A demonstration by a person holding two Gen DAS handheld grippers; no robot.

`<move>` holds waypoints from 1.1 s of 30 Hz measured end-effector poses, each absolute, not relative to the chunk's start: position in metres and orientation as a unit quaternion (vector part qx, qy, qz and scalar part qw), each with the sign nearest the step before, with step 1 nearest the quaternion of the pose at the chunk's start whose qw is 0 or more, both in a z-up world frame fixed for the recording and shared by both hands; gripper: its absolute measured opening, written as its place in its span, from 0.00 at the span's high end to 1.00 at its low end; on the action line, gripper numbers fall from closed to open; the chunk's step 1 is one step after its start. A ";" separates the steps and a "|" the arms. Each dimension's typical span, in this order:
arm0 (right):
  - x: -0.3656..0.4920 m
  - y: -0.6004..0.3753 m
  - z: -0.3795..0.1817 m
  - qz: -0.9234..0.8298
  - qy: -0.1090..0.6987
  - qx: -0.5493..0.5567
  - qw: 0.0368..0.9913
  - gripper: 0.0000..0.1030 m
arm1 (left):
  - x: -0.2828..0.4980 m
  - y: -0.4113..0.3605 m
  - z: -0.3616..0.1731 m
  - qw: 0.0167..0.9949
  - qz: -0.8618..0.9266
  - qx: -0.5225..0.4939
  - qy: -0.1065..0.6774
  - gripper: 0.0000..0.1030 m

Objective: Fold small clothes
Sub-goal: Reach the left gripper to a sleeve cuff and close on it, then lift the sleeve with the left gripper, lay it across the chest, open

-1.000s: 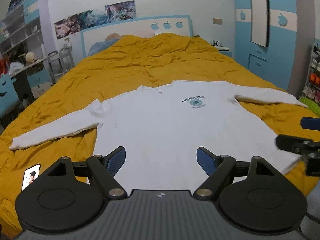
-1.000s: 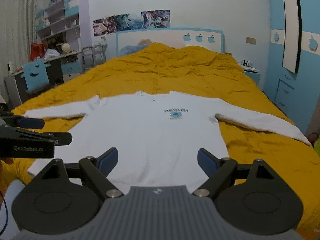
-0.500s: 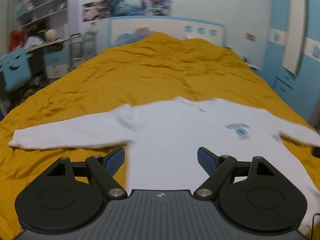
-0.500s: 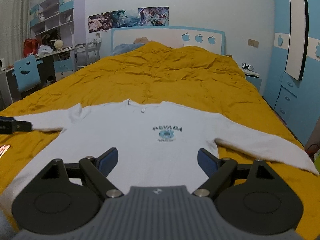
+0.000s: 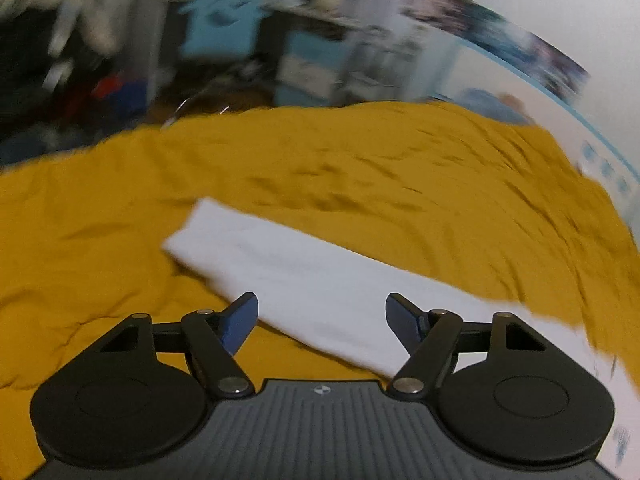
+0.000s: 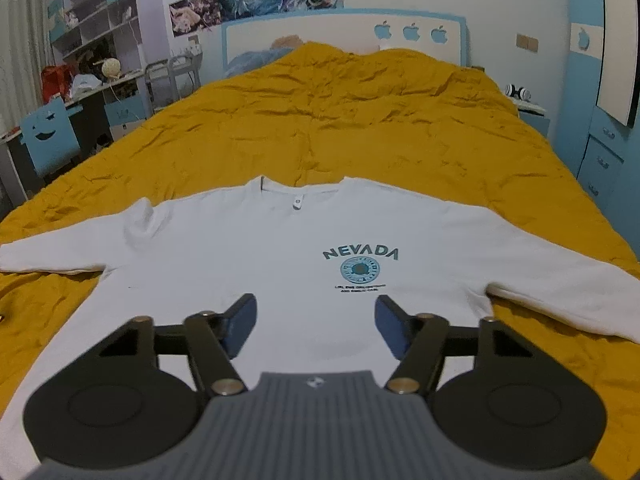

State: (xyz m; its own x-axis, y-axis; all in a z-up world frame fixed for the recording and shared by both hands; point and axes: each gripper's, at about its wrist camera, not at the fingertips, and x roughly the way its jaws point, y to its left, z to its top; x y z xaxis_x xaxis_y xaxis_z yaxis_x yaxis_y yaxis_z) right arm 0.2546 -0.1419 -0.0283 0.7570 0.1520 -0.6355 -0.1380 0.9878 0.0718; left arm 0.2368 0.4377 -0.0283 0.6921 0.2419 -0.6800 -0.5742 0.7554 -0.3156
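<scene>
A white long-sleeved shirt [image 6: 280,256] with a "NEVADA" print lies flat, front up, on the yellow bedspread [image 6: 360,120], both sleeves spread out. My right gripper [image 6: 316,320] is open and empty, over the shirt's lower middle. My left gripper [image 5: 322,320] is open and empty, just above the shirt's left sleeve [image 5: 304,276], whose cuff end [image 5: 192,232] lies ahead to the left. The left wrist view is blurred by motion.
A desk with a blue chair [image 6: 50,136] and shelves stand left of the bed. A blue wardrobe [image 6: 600,92] and a nightstand with headphones [image 6: 518,92] stand on the right. The headboard [image 6: 340,36] is at the far end.
My left gripper has swung left, from the shirt's body to over the left sleeve. My right gripper has moved forward and left, closer to the shirt's middle. Both stayed open.
</scene>
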 end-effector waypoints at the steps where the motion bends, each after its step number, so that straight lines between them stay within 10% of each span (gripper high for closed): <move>1: 0.261 -0.138 -0.031 0.076 0.342 0.009 0.937 0.41 | 0.235 0.454 -0.034 0.873 0.245 -0.283 0.313 0.17; 8: 0.284 -0.107 -0.045 0.083 0.347 -0.011 0.934 0.41 | 0.235 0.520 -0.081 0.817 0.292 -0.393 0.305 0.23; 15: 0.285 -0.088 -0.047 0.097 0.340 -0.026 0.935 0.41 | 0.233 0.521 -0.086 0.828 0.294 -0.392 0.274 0.87; 33: 0.252 -0.146 -0.030 0.076 0.301 0.020 0.950 0.42 | 0.296 0.233 0.174 0.977 0.008 -0.176 0.123 0.90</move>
